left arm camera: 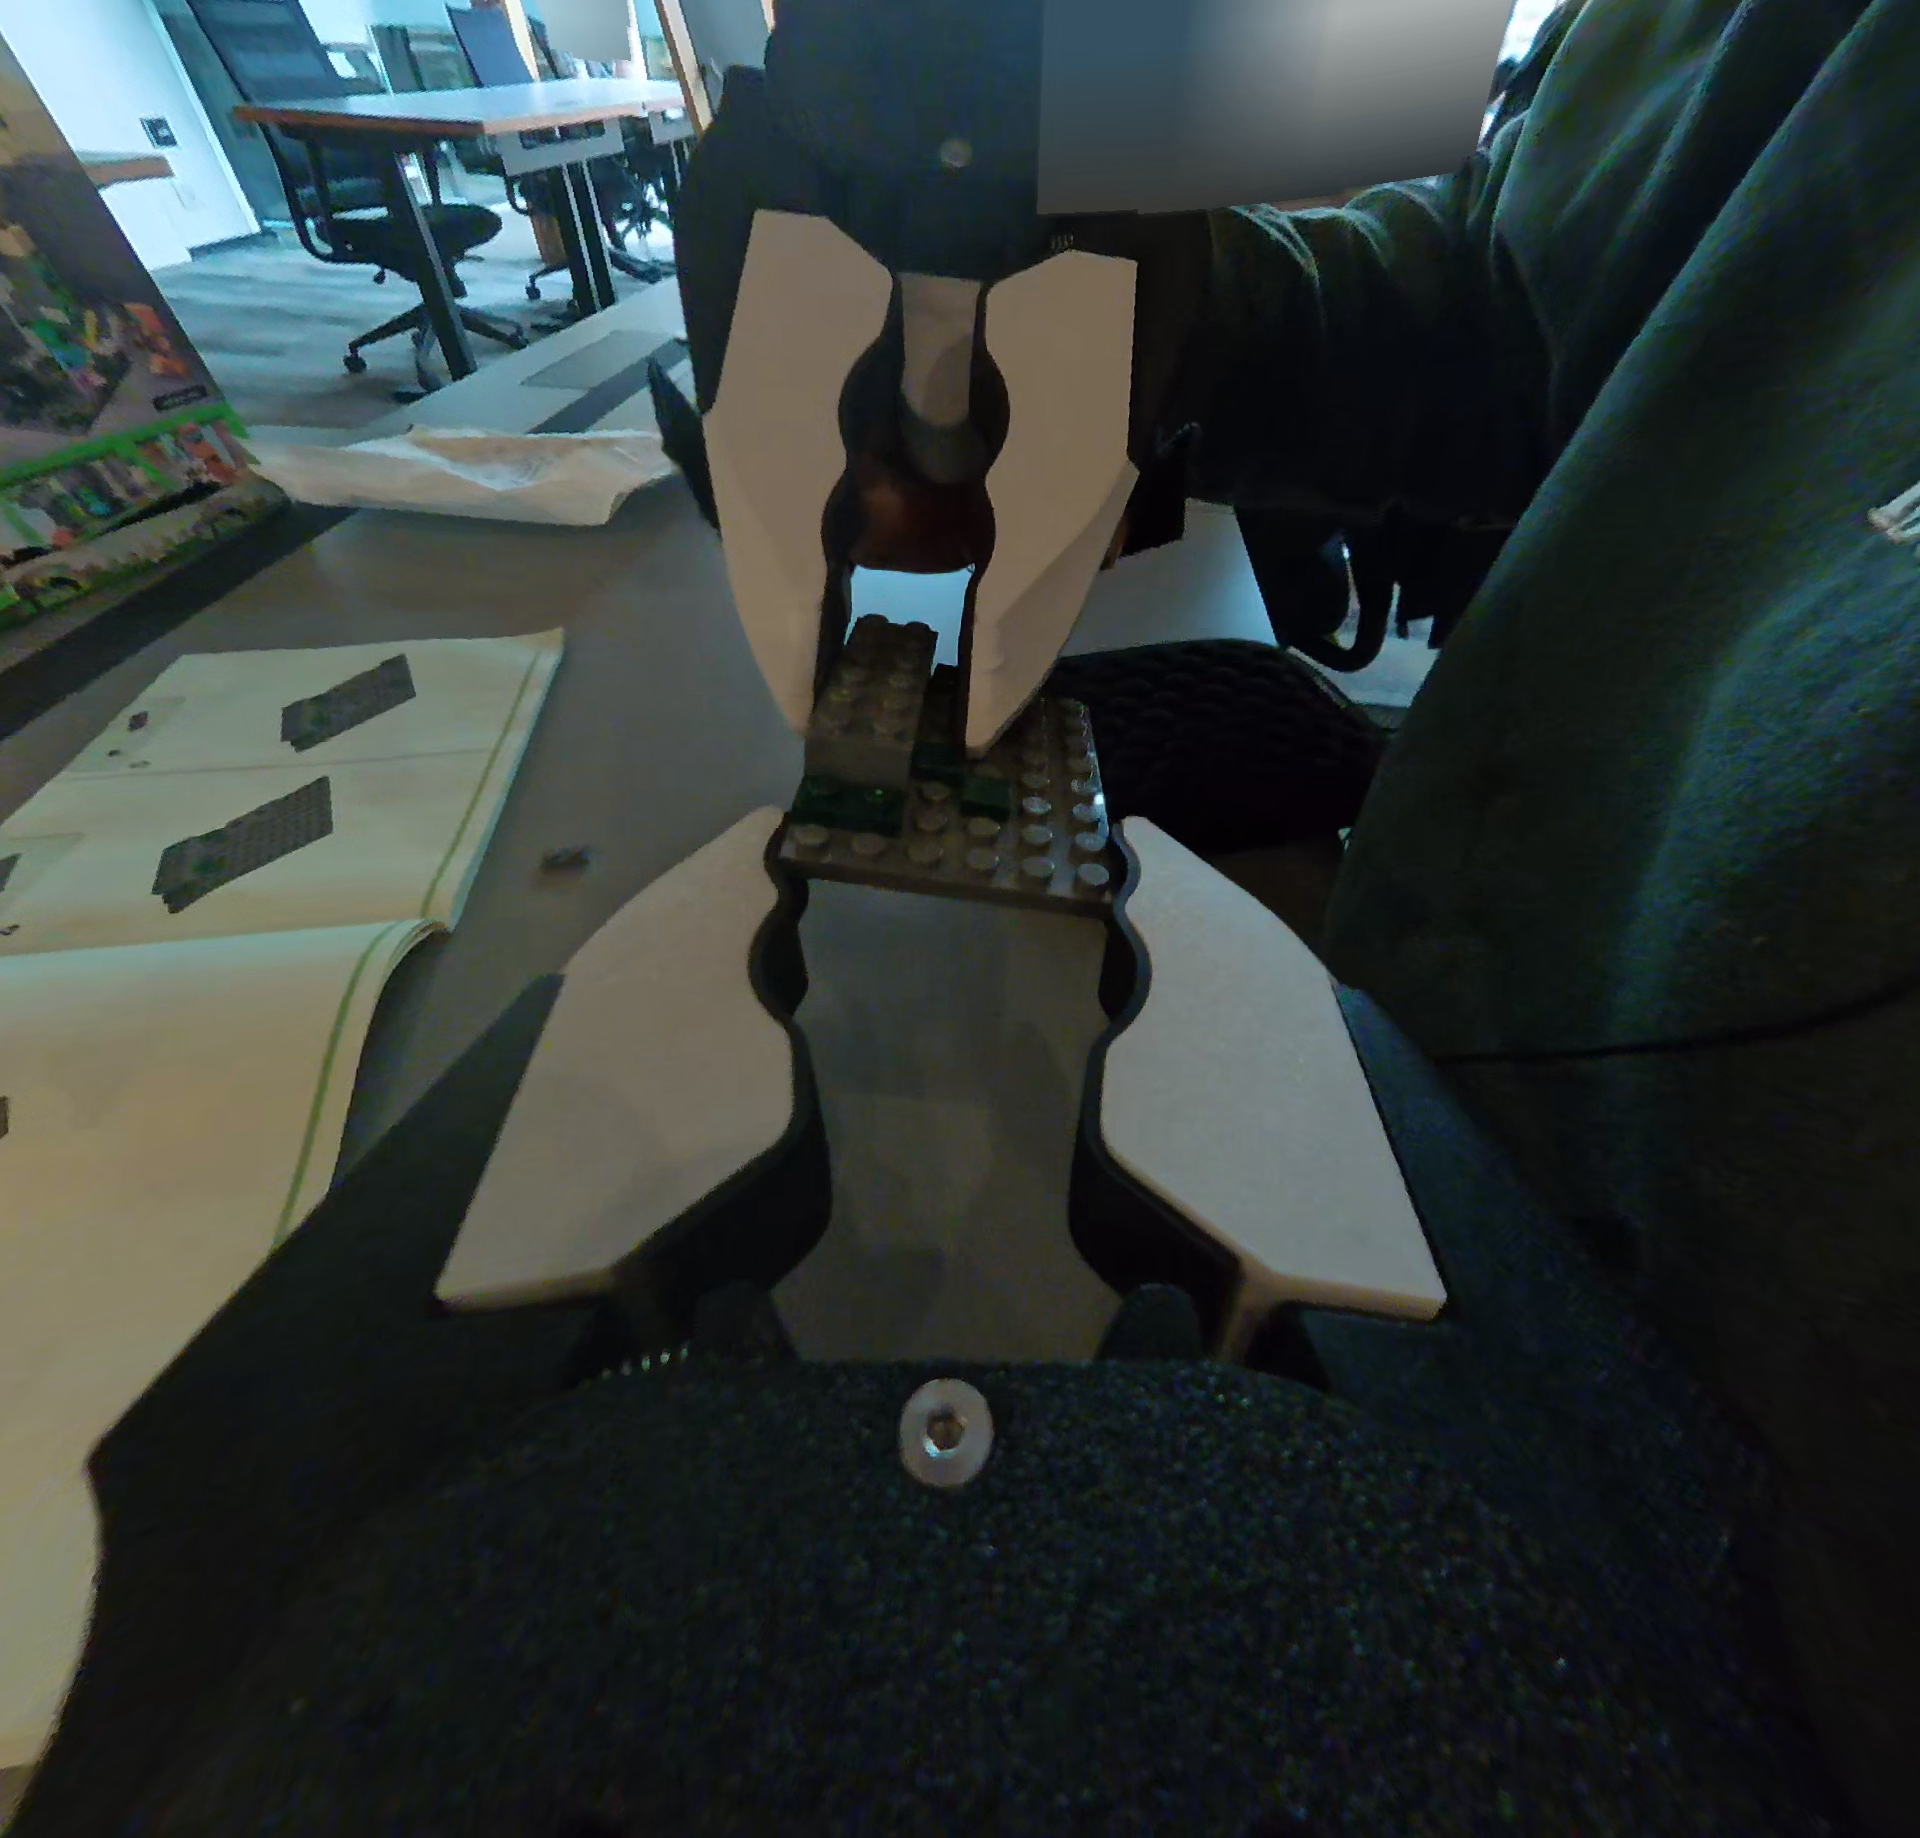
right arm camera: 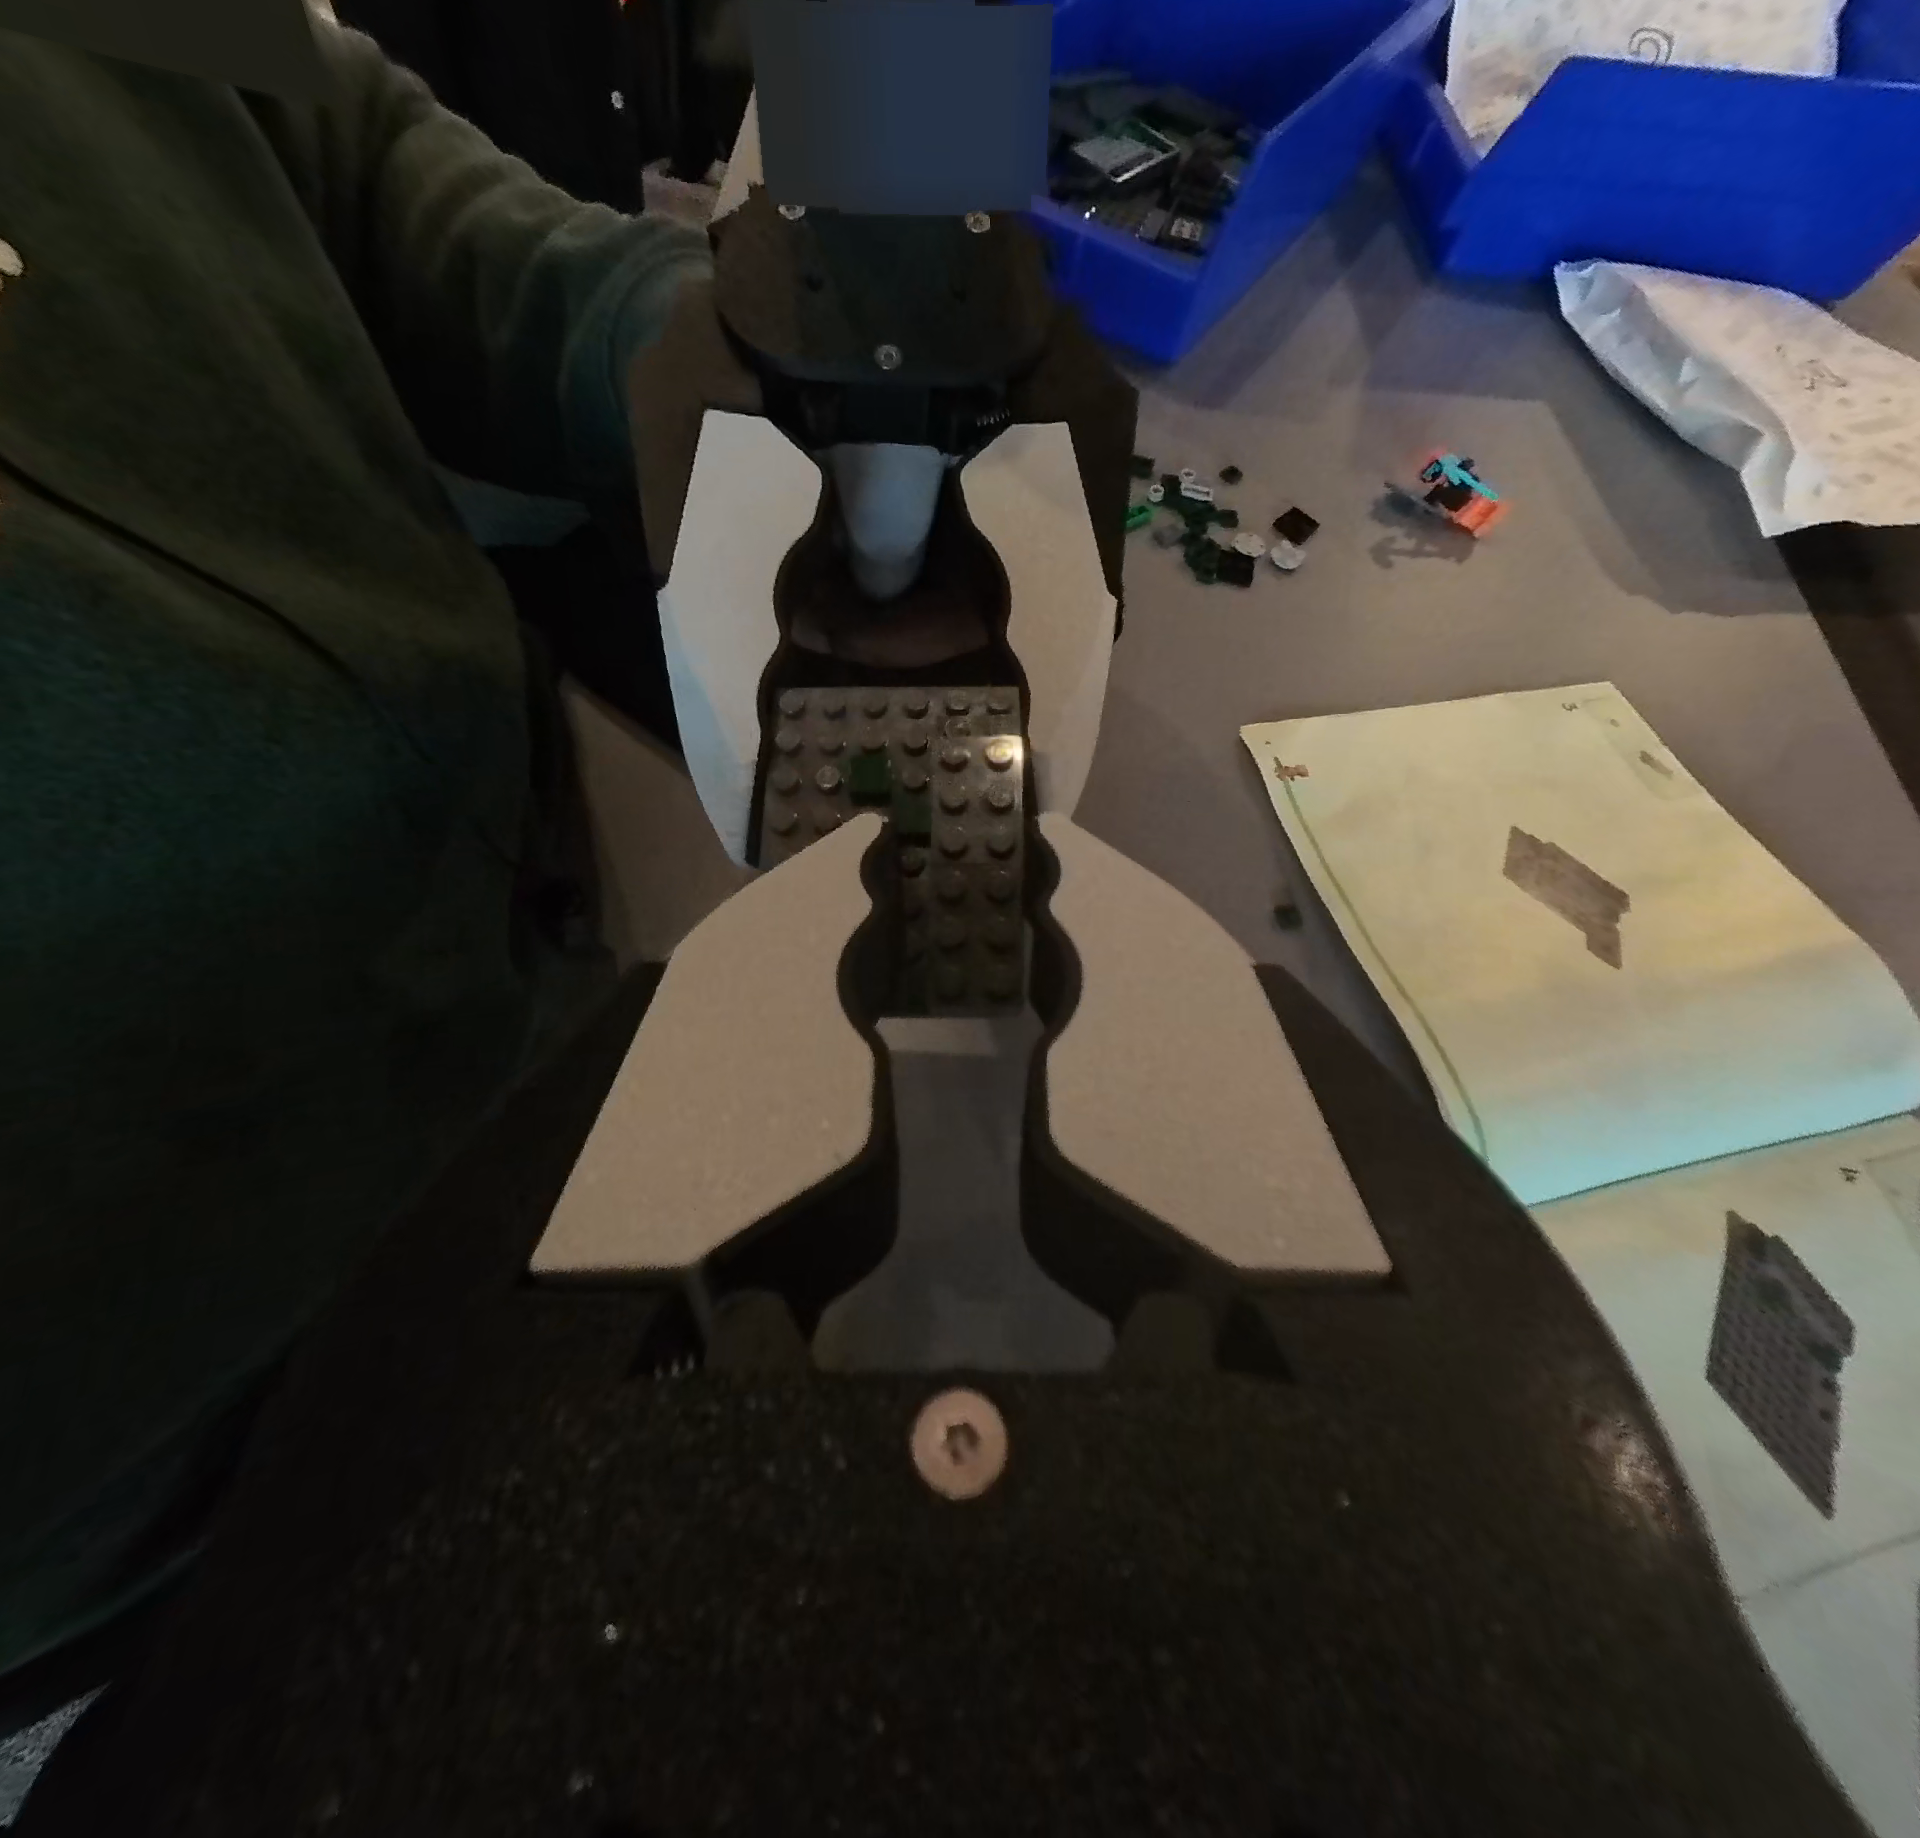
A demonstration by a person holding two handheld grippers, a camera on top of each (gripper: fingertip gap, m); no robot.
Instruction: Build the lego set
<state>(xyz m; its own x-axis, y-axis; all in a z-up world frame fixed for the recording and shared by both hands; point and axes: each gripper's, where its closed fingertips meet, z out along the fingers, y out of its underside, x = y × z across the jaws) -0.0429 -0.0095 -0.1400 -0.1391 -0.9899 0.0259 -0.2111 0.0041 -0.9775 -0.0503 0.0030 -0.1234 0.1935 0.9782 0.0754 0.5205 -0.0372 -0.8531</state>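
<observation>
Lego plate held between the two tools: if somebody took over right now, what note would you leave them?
Left tool: shut on the grey plate's near edge, holding it above the table.
Right tool: shut on a grey brick it is pressing onto the plate.
Done: a few green pieces and the grey stack are on.
Left: most studs are bare. Loose parts lie on the table, more in the blue bin; the manual lies open.

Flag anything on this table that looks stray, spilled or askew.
One tiny dark piece lies alone on the table beside the open instruction booklet, away from the loose pile of small parts and the blue bin. It could get lost. Nothing looks spilled or broken.
</observation>
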